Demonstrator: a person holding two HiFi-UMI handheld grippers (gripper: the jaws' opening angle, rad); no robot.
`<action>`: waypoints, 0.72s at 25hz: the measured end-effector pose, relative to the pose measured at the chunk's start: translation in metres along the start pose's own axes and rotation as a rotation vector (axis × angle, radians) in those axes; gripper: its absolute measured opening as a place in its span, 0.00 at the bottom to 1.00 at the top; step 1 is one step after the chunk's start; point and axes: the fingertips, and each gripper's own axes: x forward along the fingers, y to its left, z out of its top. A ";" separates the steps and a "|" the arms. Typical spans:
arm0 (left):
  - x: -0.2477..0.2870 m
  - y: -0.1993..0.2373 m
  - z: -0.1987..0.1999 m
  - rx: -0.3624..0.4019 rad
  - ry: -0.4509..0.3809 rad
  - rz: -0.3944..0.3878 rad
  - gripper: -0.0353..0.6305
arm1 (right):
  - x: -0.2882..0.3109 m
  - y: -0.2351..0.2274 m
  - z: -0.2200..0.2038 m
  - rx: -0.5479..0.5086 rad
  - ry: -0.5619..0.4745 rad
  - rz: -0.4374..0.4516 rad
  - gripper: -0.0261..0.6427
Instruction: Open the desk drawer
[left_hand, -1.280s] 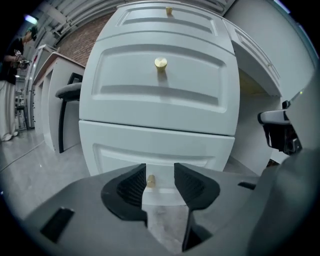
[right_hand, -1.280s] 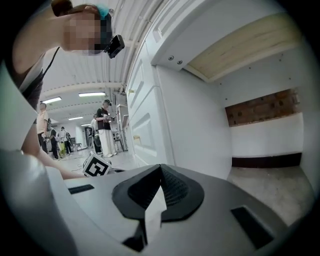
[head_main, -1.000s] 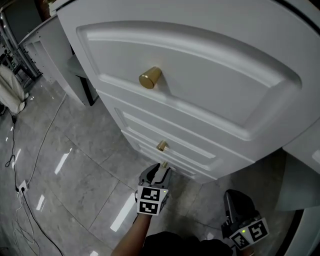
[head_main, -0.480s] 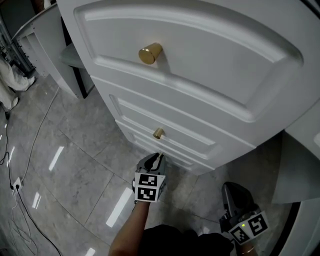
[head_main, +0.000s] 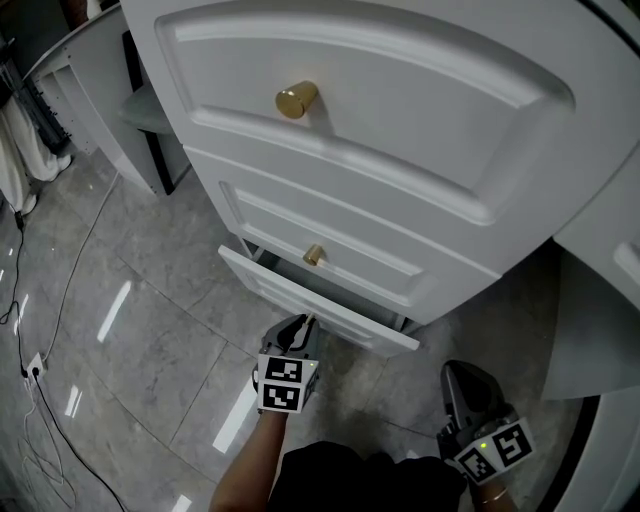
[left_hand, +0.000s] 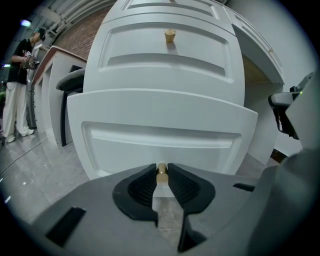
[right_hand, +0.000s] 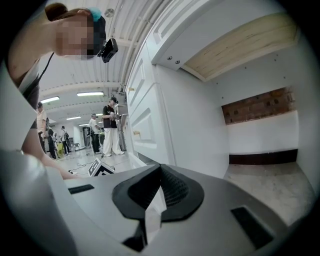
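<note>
I am looking steeply down at the white drawer unit (head_main: 420, 130) of a counter, which is standing on a grey tiled floor (head_main: 150, 330). It is carrying 3 drawers, 1 above the other. The bottom drawer (head_main: 290, 290) is sticking partly out of the unit, with a dark gap showing behind its front panel. The 2 drawers above it are sitting flush, each with its own brass knob: the large top knob (head_main: 295, 100) and the smaller middle knob (head_main: 314, 255).

The left tongs (head_main: 303, 325) are reaching up to the middle of the bottom drawer's front from just below it, their tips touching the panel. Their jaws have just been closing. In the left gripper view they are grasping the small brass knob (left_hand: 161, 171) of that drawer, which is sitting right between the 2 ribbed black pads (left_hand: 142, 187), with a pad pressing on each side. The drawer front is filling the view straight ahead of the tips.

The right tongs (head_main: 458, 378) are hanging low at the right, well apart from the drawer and beside the unit's corner. In the right gripper view their jaws are clenched together with nothing between them, and they are pointing past the unit's side panel (right_hand: 190, 125).
</note>
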 end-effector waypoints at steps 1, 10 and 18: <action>-0.003 0.000 -0.002 -0.002 0.001 0.002 0.17 | -0.001 0.001 0.000 0.000 -0.002 0.000 0.05; -0.035 0.000 -0.021 -0.007 0.017 0.010 0.17 | -0.003 0.005 0.006 0.006 -0.017 0.015 0.05; -0.066 0.001 -0.038 -0.014 0.018 0.004 0.17 | -0.002 0.011 0.011 0.002 -0.019 0.021 0.05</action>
